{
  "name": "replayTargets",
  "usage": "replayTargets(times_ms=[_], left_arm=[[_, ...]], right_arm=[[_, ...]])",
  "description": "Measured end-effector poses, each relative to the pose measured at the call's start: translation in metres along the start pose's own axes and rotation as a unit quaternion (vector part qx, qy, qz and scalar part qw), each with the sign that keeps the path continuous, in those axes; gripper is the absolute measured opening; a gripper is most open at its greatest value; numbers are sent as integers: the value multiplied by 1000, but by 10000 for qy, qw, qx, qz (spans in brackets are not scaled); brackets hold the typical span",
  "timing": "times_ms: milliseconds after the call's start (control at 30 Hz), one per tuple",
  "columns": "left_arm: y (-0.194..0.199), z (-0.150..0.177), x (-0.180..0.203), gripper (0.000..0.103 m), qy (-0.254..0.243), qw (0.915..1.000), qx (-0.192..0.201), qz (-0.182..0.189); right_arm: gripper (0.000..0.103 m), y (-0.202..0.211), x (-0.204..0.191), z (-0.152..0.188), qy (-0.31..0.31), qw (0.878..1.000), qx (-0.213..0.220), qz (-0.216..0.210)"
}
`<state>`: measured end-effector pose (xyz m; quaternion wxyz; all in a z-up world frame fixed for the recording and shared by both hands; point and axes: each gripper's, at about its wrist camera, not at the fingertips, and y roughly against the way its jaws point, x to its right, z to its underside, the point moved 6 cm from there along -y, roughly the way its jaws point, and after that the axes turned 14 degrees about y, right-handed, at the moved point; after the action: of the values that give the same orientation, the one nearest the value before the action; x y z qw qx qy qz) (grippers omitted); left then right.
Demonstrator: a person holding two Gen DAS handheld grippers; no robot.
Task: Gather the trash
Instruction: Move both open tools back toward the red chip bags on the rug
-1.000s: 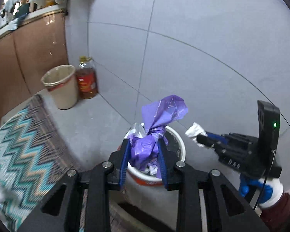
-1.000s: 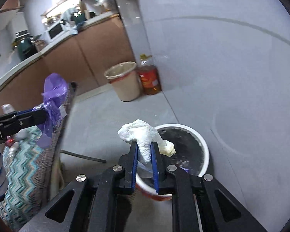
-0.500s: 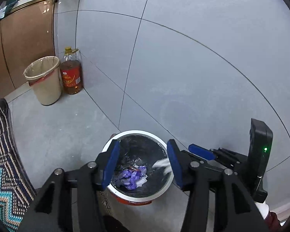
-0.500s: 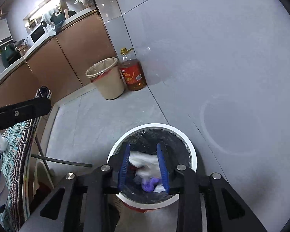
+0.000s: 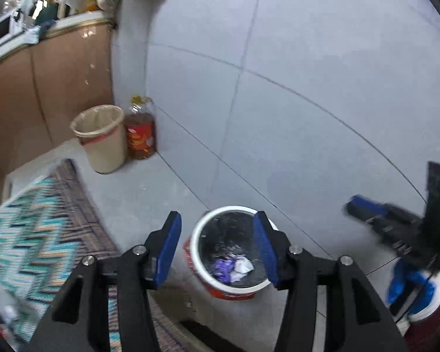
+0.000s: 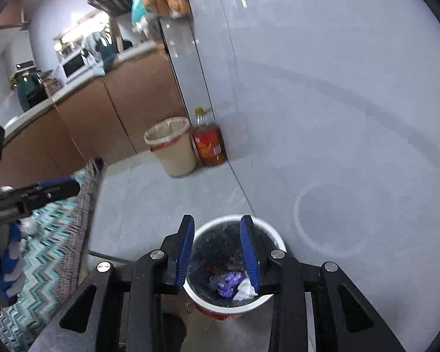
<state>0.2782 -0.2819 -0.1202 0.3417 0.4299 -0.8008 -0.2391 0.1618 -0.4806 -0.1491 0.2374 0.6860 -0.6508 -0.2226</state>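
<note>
oil bottle [image 5: 140, 138] label: red, with print too blurred to read
red band on the bin [image 5: 230, 289]: pale marks, not readable
elsewhere: no readable text, numbers or signs

Left gripper [image 5: 217, 248] and right gripper [image 6: 218, 253] tilted downward, jaws just opened, nothing between them

Two bins [image 5: 233, 252] [image 5: 101, 138], one oil bottle [image 5: 140, 135], two trash wads [image 5: 243, 265] [image 5: 224, 267] (both binned).
</note>
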Motion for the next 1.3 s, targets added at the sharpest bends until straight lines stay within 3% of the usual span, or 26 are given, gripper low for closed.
replayTargets(times_ms=[200,367,533,800,900,1067,1300], left_arm=[[80,-14,-64,49,354,9974,513,-357],[149,-21,-129,49,718,9896,987,-761],[215,-12,-200,49,1012,9757,1414,-1332],[288,23,-297,49,1584,9502,1774,-2013],[300,35,-326,49,1846,9407,1866,-2148],[311,53,-351,49,2096,9341,1902,-2174],[299,83,-406,49,2691,9205,1660,-2294]], right_arm=[[35,74,-19,-35,285,9984,472,153],[39,131,-52,-64,560,9943,897,116],[46,175,-95,-84,960,9877,1232,-39],[54,232,-144,-93,1329,9754,1686,-504],[56,245,-157,-97,1451,9716,1757,-636],[62,271,-175,-104,1529,9649,1871,-1032],[64,308,-191,-125,1659,9557,1973,-1424]])
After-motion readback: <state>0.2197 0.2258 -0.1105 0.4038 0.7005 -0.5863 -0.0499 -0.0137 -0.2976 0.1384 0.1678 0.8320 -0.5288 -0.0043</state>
